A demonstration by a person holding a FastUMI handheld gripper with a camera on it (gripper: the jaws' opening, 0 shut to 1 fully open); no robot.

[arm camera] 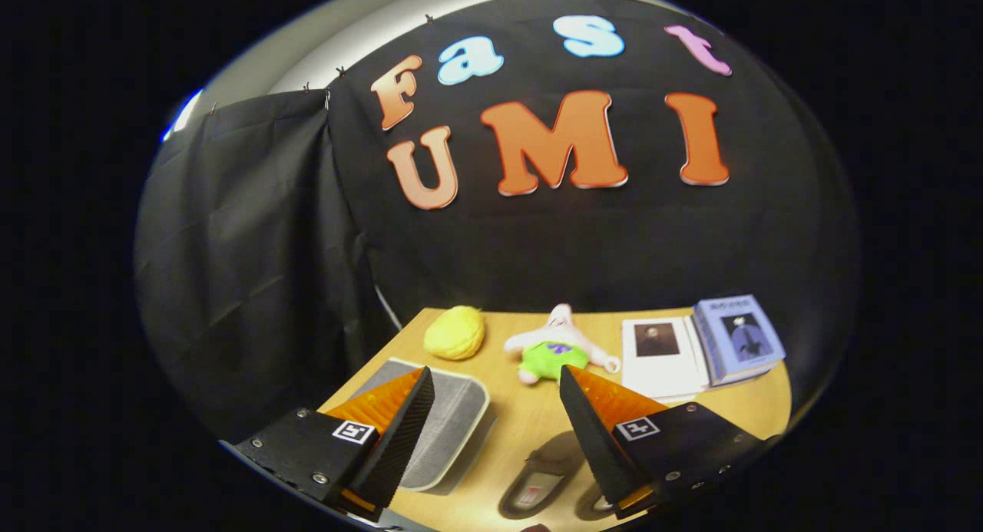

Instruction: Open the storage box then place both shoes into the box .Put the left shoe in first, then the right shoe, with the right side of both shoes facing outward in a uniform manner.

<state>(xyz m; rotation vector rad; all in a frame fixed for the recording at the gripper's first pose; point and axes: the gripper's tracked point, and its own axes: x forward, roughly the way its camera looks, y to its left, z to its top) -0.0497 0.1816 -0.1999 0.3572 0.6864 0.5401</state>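
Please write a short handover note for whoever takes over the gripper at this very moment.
Gripper: open, holding nothing, raised above the wooden table.
Storage box: grey, lid closed, partly behind the left finger.
Shoes: one shoe lies on the table between the fingers, insole up; a second shoe peeks out by the right finger, mostly hidden. Which is left or right I cannot tell.
Beyond the fingers: a yellow plush, a star-shaped plush and two books.
Done: nothing yet.
Left: open the box, then left shoe in, then right shoe.
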